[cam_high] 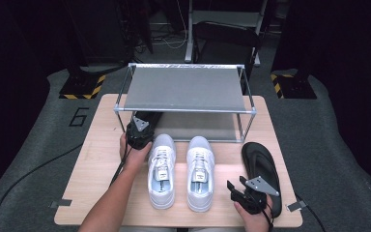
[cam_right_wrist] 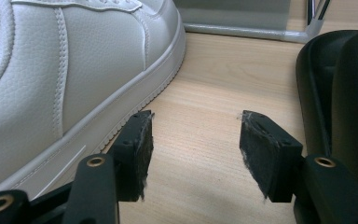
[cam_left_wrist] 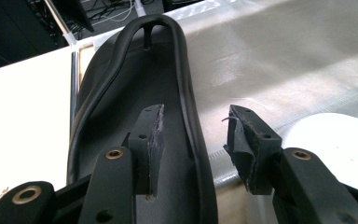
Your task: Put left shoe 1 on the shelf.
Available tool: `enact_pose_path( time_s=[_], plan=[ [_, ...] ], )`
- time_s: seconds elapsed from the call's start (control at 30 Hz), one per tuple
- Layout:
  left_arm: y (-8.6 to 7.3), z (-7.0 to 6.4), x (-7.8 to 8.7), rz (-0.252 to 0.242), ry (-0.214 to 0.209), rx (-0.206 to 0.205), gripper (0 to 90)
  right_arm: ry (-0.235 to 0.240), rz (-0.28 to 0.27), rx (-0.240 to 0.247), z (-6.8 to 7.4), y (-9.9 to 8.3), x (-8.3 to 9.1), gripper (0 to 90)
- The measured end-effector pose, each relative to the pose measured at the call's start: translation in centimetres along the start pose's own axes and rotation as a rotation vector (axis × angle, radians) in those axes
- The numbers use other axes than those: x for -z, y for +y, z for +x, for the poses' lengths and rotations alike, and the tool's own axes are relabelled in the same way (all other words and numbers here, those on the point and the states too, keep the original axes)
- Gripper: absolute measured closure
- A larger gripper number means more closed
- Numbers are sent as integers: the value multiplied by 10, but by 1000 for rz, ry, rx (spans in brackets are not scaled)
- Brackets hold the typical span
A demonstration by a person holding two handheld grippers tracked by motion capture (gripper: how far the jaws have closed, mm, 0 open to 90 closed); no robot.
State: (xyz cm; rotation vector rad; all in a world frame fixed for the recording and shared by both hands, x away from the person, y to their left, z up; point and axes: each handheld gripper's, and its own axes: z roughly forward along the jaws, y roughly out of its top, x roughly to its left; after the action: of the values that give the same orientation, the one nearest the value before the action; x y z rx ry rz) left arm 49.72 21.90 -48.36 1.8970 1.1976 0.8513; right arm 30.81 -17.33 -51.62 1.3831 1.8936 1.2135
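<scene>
High view: my left tongs (cam_high: pixel 140 126) reach a black flip-flop (cam_high: pixel 147 117) on the shoe rack's (cam_high: pixel 183 109) lower shelf, left of centre.

Left gripper view: jaws spread astride the smooth rubbery strap (cam_left_wrist: pixel 186 84), perhaps touching.

Right gripper view: my right tongs (cam_right_wrist: pixel 193 154) gape over pale woodgrain worktop (cam_right_wrist: pixel 205 93), between a white leather sneaker (cam_right_wrist: pixel 74 60) and the second flip-flop (cam_right_wrist: pixel 340 84).

Two white sneakers stand side by side on the one desk (cam_high: pixel 92 164): the left sneaker (cam_high: pixel 162 170) and the right sneaker (cam_high: pixel 200 172). Two black flip-flops: one (cam_high: pixel 263 171) on the desk, one (cam_left_wrist: pixel 135 116) on the rack's lower shelf. One two-shelf rack (cam_high: pixel 186 89). Two tools: left (cam_high: pixel 139 126), right (cam_high: pixel 241 193).
</scene>
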Motion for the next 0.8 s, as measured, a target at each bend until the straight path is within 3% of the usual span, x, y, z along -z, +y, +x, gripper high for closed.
enact_pose_path(
  time_s=[0.5,0.8],
  plan=[
    [-5,-3,23,-20,-44,-30,548,-4,6,-2,0,-1,-1,439],
    [-6,1,34,-25,-67,-4,545,-5,7,0,0,-1,-1,439]
  ],
)
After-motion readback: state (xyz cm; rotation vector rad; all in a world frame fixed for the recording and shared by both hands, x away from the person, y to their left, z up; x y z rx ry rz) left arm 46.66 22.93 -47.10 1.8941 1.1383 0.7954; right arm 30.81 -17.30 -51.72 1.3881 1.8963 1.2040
